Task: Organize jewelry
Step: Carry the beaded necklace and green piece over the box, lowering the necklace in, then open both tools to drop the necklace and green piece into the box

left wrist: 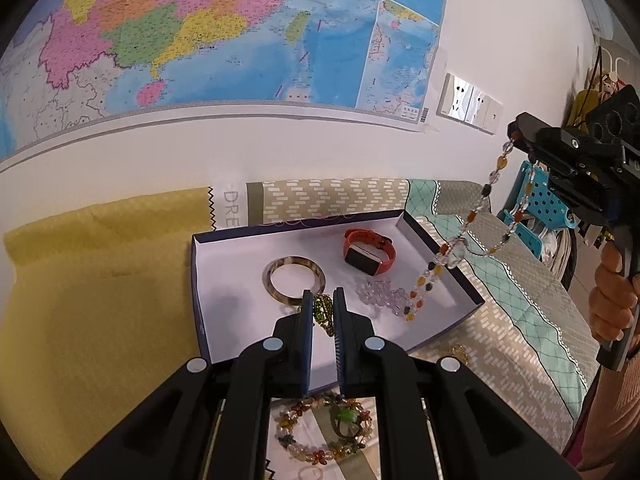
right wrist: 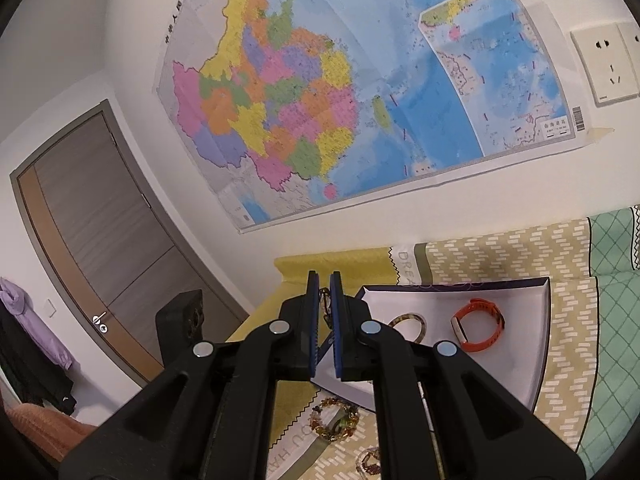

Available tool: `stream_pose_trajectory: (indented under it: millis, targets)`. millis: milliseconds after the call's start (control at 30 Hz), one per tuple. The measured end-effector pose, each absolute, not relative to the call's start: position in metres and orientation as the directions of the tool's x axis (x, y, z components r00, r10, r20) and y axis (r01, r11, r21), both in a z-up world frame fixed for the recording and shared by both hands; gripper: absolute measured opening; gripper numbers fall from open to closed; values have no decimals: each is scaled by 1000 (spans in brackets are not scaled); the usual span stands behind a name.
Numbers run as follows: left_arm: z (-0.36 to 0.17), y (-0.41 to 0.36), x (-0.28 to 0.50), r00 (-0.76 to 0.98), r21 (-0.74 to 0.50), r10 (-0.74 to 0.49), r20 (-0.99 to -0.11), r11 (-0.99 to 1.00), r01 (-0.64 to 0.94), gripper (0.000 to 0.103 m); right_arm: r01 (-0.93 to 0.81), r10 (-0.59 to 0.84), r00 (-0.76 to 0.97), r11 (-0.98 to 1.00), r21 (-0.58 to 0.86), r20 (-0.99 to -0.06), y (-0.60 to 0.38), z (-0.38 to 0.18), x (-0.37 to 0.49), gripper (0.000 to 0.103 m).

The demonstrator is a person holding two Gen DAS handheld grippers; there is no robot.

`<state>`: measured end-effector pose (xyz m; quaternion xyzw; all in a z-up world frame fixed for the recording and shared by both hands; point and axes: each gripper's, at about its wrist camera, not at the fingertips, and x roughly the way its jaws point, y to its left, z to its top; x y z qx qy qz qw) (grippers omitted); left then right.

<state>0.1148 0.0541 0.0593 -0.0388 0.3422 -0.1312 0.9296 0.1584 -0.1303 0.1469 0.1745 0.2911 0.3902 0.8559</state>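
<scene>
Looking first through the left wrist camera, we see the left gripper (left wrist: 323, 300) over the near edge of the open box (left wrist: 438, 242), its fingers nearly together and pinching a green beaded piece (left wrist: 323, 312) just above the white floor. Inside the box lie a brown bangle (left wrist: 295, 285), an orange watch (left wrist: 369, 251) and a pale bead bracelet (left wrist: 376, 294). To the right, the right gripper (left wrist: 516, 136) is held high by a hand (left wrist: 614, 300), and a long bead necklace (left wrist: 464, 240) hangs from its tip as a loop, the lower end resting on the box floor beside the pale beads. On the patterned cloth (left wrist: 512, 320) under our left gripper, outside the box, lies a flower bracelet (left wrist: 324, 432). From the right wrist camera, we see the fingers pressed together with a little of the necklace chain between them (the rest hangs below and is hidden). The box, the bangle and the watch are lower right of them, and the flower bracelet is on the cloth in front of the box. We judge that the hanging loop may swing and catch on the pale beads or on the box wall, dragging them. If the grip is opened too high, the necklace may fall in a tangle or half outside. The green piece is held only at its end and may slip.
</scene>
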Motion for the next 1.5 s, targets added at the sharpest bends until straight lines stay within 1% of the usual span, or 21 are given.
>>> stream_pose_trajectory:
  millis: [467, 733, 1267, 1500]
  targets:
    - [54, 51, 128, 728, -132, -244, -640, 969, 209, 8, -529, 753, 531, 653, 542, -388, -131, 131, 182, 6]
    - [45, 50, 138, 715, -126, -231, -660, 972, 198, 8, -507, 726, 545, 684, 525, -420, -131, 119, 194, 6]
    - [18, 48, 159, 665, -116, -201, -719, 979, 170, 8, -433, 665, 534, 745, 507, -522, -135, 74, 216, 6]
    - [-2, 52, 171, 620, -125, -185, -763, 982, 139, 8, -411, 632, 523, 775, 479, -572, -135, 56, 220, 6]
